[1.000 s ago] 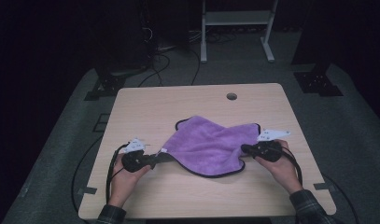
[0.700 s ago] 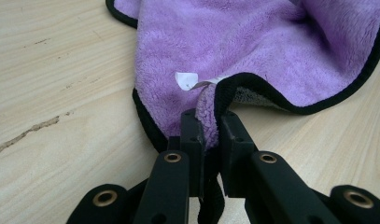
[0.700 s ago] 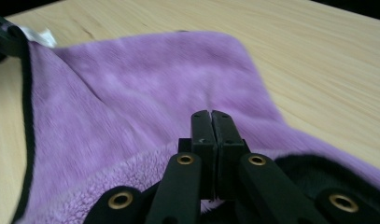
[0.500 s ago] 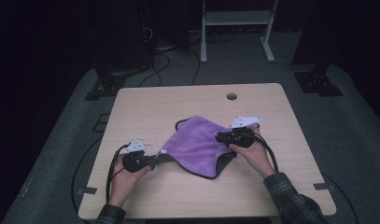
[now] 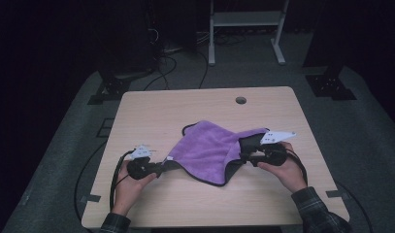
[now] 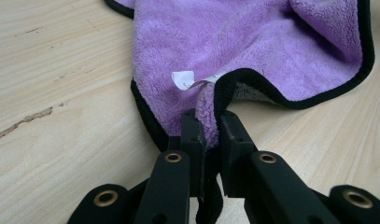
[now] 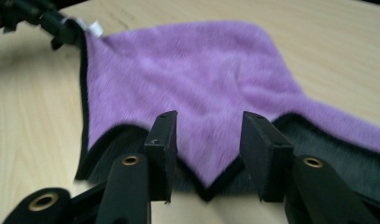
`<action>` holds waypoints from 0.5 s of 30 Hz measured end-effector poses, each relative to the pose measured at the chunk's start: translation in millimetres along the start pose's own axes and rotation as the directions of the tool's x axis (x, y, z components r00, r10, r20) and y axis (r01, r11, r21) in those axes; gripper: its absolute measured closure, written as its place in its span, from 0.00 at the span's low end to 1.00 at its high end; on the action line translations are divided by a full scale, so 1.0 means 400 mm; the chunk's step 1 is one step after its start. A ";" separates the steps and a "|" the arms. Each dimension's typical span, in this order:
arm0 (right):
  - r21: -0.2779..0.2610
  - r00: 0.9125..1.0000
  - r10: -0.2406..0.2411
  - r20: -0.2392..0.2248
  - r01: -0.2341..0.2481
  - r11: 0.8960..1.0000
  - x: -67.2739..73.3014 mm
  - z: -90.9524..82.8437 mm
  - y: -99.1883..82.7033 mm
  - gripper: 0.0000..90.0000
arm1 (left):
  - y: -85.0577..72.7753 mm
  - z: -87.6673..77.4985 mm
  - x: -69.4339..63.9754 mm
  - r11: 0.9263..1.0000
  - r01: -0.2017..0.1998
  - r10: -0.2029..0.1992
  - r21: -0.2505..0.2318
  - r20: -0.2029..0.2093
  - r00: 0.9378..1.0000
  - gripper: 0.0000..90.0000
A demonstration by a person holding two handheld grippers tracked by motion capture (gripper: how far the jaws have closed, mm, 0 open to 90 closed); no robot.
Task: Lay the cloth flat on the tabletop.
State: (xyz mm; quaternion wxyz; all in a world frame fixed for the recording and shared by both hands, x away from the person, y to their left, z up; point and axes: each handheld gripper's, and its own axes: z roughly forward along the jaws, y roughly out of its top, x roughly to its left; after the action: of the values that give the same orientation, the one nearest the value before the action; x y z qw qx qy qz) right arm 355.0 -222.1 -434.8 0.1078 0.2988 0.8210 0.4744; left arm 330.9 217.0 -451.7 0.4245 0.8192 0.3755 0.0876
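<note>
Purple and black-edged, one cloth (image 5: 209,150) lies spread across the near middle of the one wooden table (image 5: 161,111), between two hand-held grippers. At the left, the left gripper (image 5: 158,167) has its jaws pressed together on the cloth's near-left corner; its own view shows the pile squeezed between them and one small white tag (image 6: 185,79) just beyond, a detail too small to tell from above. At the right, the right gripper (image 5: 242,158) stands with jaws spread apart, a pointed corner of the cloth (image 7: 204,140) lying between them, not pinched. Its view also reveals the cloth's grey underside (image 7: 337,158), folded over there.
</note>
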 end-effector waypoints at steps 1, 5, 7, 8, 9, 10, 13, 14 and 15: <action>0.018 1.000 -0.015 -0.008 0.015 1.000 0.006 -0.007 -0.014 0.59 | 0.001 0.000 0.001 1.000 0.006 -0.006 -0.003 0.001 1.000 0.91; 0.043 0.999 -0.036 -0.014 0.037 0.998 0.012 0.001 -0.028 0.57 | 0.002 0.000 0.003 1.000 0.007 -0.007 -0.004 0.006 1.000 0.92; 0.053 0.999 -0.044 -0.016 0.045 0.998 0.013 0.008 -0.028 0.57 | 0.002 0.000 0.003 1.000 0.013 -0.013 -0.011 0.009 1.000 0.92; 0.062 0.998 -0.049 -0.026 0.050 0.997 0.014 0.015 -0.029 0.57 | 0.002 0.000 0.003 1.000 0.011 -0.011 -0.011 0.010 1.000 0.92; 0.083 0.997 -0.062 -0.034 0.065 0.994 0.017 0.029 -0.032 0.60 | 0.001 0.000 0.003 1.000 0.013 -0.013 -0.019 0.008 1.000 0.92; 0.083 0.997 -0.062 -0.034 0.065 0.994 0.017 0.029 -0.032 0.60 | 0.001 0.000 0.003 1.000 0.013 -0.013 -0.019 0.008 1.000 0.92; 0.118 0.996 -0.070 -0.052 0.076 0.990 0.018 0.053 -0.036 0.72 | 0.001 0.001 0.006 1.000 0.022 -0.022 -0.020 0.010 1.000 0.91; 0.118 0.996 -0.070 -0.052 0.076 0.990 0.018 0.053 -0.036 0.72 | 0.001 0.001 0.006 1.000 0.022 -0.022 -0.020 0.010 1.000 0.91; 0.125 0.996 -0.069 -0.054 0.075 0.989 0.018 0.058 -0.036 0.86 | 0.001 0.002 0.006 0.999 0.026 -0.026 -0.020 0.006 1.000 0.91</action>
State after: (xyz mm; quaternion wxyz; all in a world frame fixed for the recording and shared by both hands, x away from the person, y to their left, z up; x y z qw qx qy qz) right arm 354.4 -206.5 -458.2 0.0853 0.2635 0.8620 0.4245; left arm 332.9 218.0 -452.4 0.4348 0.8104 0.3838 0.0833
